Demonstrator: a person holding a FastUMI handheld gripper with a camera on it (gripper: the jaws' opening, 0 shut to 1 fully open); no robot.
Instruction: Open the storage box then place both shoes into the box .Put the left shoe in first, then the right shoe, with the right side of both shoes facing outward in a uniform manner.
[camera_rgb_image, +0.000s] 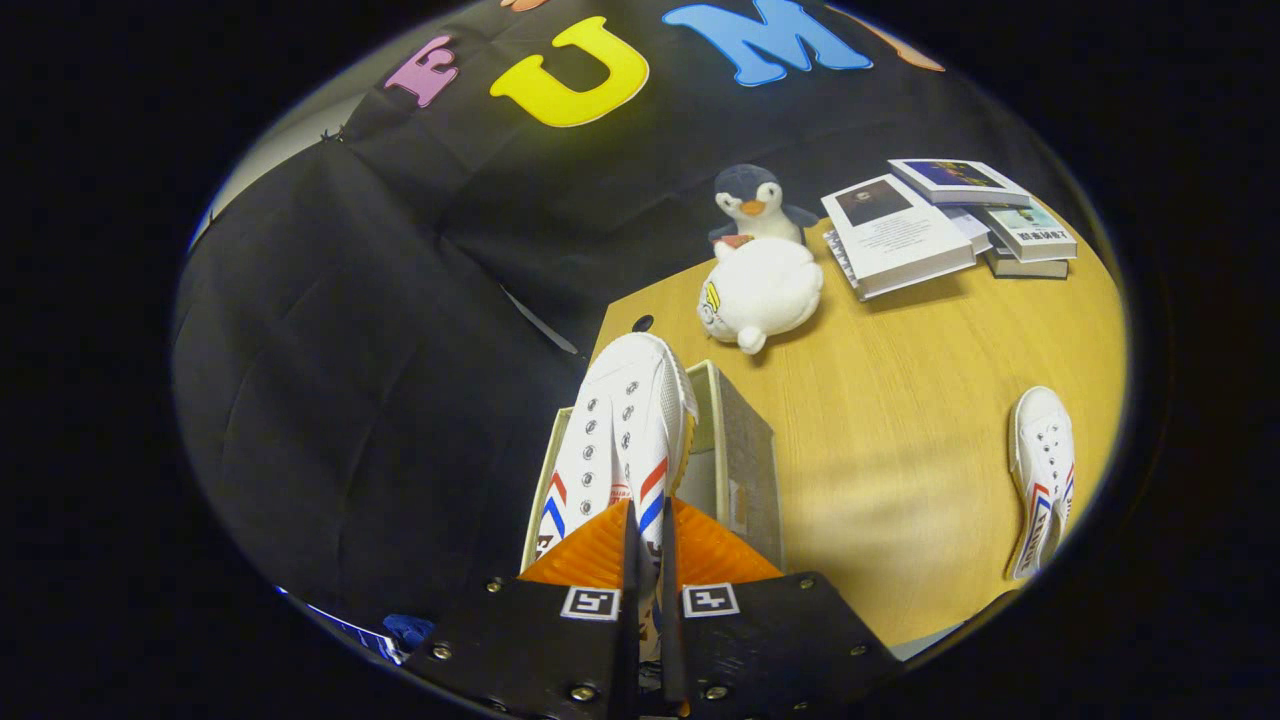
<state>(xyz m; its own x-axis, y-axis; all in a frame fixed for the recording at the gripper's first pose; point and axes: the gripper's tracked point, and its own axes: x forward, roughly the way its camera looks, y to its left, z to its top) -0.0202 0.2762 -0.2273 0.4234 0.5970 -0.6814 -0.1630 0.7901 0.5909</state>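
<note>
My gripper is shut on a white canvas shoe with red and blue stripes, its orange fingers pinching the shoe's side near the heel. The shoe hangs toe forward over the open grey storage box, which stands at the wooden table's left edge just beneath the fingers. The box's inside is mostly hidden by the shoe. A second matching white shoe lies on the table far to the right of the box, toe pointing away.
Beyond the box sit a white plush toy and a grey penguin plush. A pile of books lies at the table's far right. The wooden table drops off to black cloth left of the box.
</note>
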